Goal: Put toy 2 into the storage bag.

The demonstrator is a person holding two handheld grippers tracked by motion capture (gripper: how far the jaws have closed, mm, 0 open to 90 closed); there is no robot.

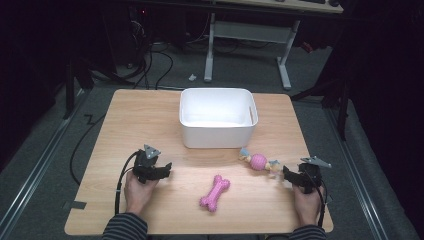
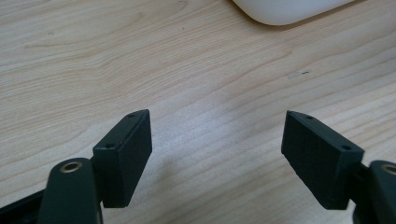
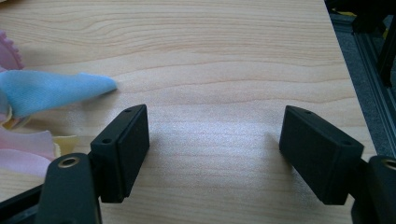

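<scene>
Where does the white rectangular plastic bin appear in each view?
High view: white rectangular plastic bin at upper centre, on the table's far half.
Left gripper view: its rounded corner at the top edge, right of centre.
Right gripper view: bare wood, blue cloth tip at left.
Shared landmark: light wooden tabletop.

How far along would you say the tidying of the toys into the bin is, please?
Nothing looks done: the white bin holds no toys. Nothing is in hand: the left gripper and the right gripper both rest open on the table. Left to do: the pink bone and the ball rope toy.
</scene>
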